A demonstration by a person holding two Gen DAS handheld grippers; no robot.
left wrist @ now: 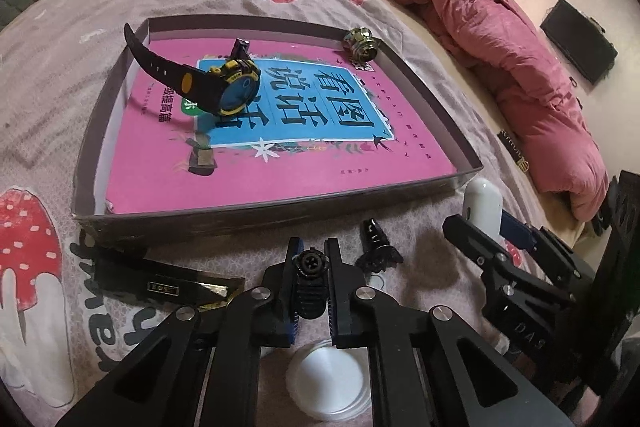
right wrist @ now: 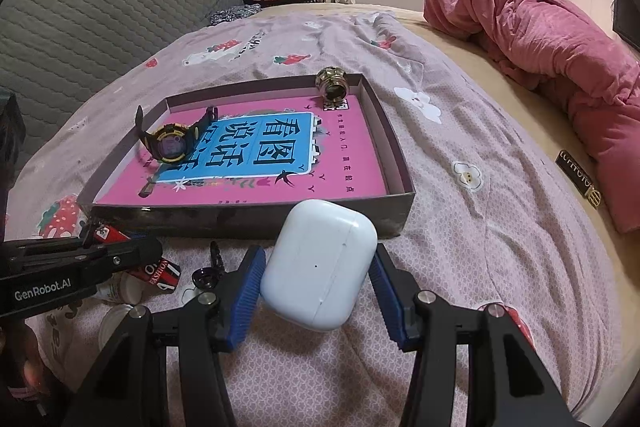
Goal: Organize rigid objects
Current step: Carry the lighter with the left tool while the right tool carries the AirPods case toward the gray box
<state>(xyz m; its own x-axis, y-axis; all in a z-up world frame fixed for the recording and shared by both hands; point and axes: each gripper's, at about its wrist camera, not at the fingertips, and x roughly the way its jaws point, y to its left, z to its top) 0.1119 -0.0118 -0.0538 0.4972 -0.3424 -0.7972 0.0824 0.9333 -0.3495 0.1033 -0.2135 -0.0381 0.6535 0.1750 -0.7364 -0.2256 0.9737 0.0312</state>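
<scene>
A shallow cardboard tray (left wrist: 280, 205) (right wrist: 248, 217) lies on the bed, lined with a pink book. In it lie a black-and-yellow watch (left wrist: 224, 83) (right wrist: 170, 143) and a brass knob (left wrist: 361, 44) (right wrist: 333, 85). My left gripper (left wrist: 312, 259) is shut on a small black ribbed cylinder (left wrist: 310, 285), just in front of the tray. My right gripper (right wrist: 318, 269) (left wrist: 486, 227) is shut on a white earbud case (right wrist: 320, 263) (left wrist: 482, 205), held near the tray's front right corner.
On the sheet near the tray lie a small black hook-like part (left wrist: 376, 247) (right wrist: 210, 269), a flat black box (left wrist: 160, 283), a white round lid (left wrist: 328, 383) and a red-and-black item (right wrist: 158, 273). A pink quilt (left wrist: 500, 47) lies at the right, with a black label tag (right wrist: 578, 177) beside it.
</scene>
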